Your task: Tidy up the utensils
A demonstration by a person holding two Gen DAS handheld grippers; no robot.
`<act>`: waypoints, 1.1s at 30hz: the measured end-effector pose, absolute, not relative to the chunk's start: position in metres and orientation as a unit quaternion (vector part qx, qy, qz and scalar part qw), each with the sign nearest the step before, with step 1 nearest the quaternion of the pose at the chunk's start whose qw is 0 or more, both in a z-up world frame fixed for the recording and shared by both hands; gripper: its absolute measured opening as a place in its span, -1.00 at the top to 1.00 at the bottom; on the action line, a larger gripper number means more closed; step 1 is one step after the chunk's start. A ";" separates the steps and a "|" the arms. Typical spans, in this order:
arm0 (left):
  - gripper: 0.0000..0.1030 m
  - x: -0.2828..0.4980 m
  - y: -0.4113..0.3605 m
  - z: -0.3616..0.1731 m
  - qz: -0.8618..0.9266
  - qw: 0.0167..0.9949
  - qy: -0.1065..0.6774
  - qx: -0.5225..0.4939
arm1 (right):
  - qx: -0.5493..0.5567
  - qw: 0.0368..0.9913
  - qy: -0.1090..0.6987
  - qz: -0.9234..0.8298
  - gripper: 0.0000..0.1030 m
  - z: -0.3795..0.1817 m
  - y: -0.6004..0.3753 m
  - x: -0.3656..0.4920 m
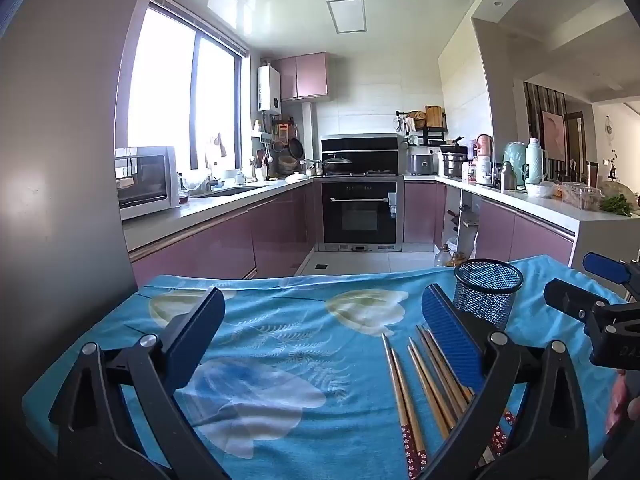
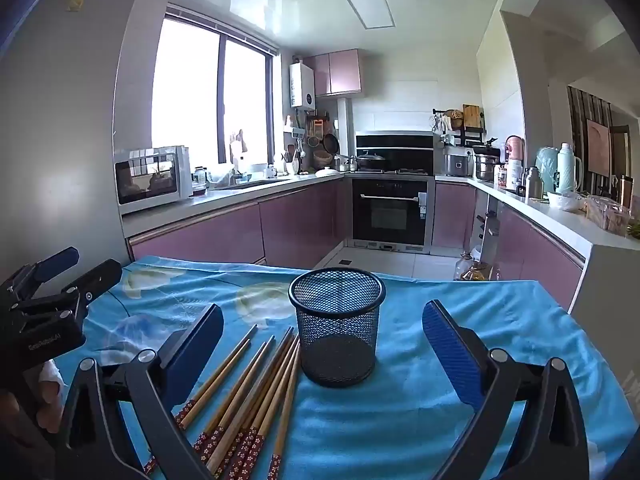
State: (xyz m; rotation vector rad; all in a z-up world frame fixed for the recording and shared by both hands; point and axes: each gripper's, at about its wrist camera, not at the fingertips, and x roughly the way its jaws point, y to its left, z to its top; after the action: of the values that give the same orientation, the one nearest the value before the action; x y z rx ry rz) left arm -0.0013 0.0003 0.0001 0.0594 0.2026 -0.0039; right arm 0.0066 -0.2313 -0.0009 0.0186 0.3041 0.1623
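Two grippers, both with jaws spread wide and nothing between them, hover just above a table draped in a blue floral cloth (image 2: pixel 460 360). Nearest the viewer, the left gripper (image 1: pixel 320 340) frames bare cloth, its right finger crossing in front of the chopsticks; the right gripper (image 2: pixel 322 350) brackets the holder, with the chopsticks just inside its left finger. The wooden chopsticks (image 2: pixel 256 392) lie loose on the cloth, fanned from a near bunch of red-patterned ends toward tips that point far and right; the rightmost tips reach the base of the mesh holder (image 2: pixel 338 324), though contact cannot be confirmed. The holder, a black wire cup, stands upright and empty near the middle of the table, slightly right of the sticks. Beyond the table's far edge lie a tiled floor, pink cabinets (image 2: pixel 296 232), an oven (image 2: pixel 390 216) and cluttered counters. Judged stage: the task has not yet begun. Likely hazards: thin sticks lying flat and overlapping may roll or scatter when one is pinched; the soft cloth may bunch under a finger; the light holder may tip or slide if struck by a stick or finger during insertion; and the two grippers, working close together, may collide.
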 end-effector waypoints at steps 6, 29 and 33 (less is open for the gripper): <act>-0.89 -0.003 0.002 0.001 0.003 0.994 0.104 0.027 | 0.010 0.986 0.147 0.082 -0.87 0.000 -0.228 0.005; -0.89 -0.016 0.003 0.007 -0.002 0.996 0.084 0.026 | 0.013 0.986 0.142 0.088 -0.87 0.001 -0.232 0.005; -0.89 -0.016 0.003 0.007 -0.003 0.996 0.084 0.025 | 0.013 0.986 0.141 0.088 -0.87 0.000 -0.232 0.005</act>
State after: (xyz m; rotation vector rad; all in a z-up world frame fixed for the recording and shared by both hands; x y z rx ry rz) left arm -0.0159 0.0031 0.0069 0.0502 0.1675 -0.0052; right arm 0.0051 -0.2321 0.0003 0.0265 0.2825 0.1769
